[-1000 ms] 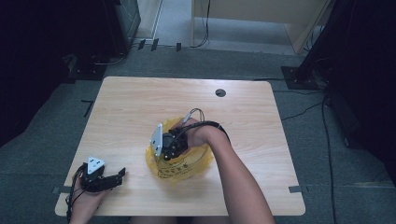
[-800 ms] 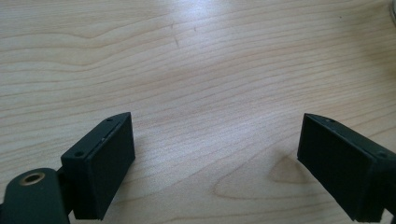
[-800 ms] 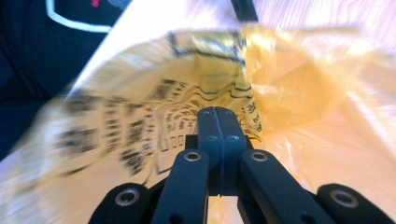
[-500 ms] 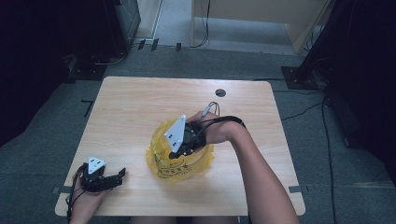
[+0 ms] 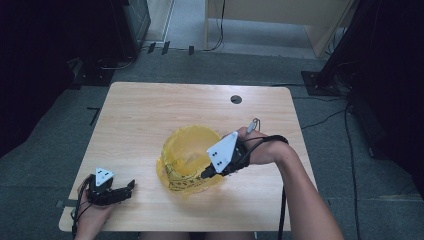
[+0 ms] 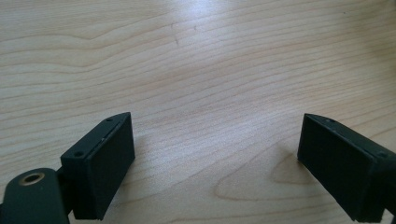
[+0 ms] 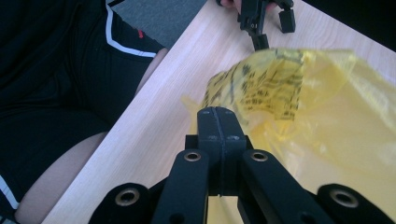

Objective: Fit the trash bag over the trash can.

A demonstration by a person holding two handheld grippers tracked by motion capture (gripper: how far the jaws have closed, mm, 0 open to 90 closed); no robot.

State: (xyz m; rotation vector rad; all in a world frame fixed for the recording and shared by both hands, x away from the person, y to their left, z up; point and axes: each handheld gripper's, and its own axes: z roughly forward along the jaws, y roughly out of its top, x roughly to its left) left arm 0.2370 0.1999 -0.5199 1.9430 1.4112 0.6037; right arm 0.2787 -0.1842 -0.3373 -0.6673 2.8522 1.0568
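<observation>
Yellow, crinkled, see-through plastic bag [image 5: 187,160] with black print lies at the lower centre of the wooden table [image 5: 150,115], pinched by the right gripper [image 7: 218,122], while the left gripper [image 6: 215,161] rests with jaws spread at lower left.

Black print on the yellow plastic bag [image 7: 280,93], lines of text too small to read

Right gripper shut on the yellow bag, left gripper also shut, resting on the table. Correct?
Not quite. The left gripper is open: the left gripper view shows its jaws wide apart over bare table. The rest holds: the right gripper is shut on the yellow bag.
</observation>
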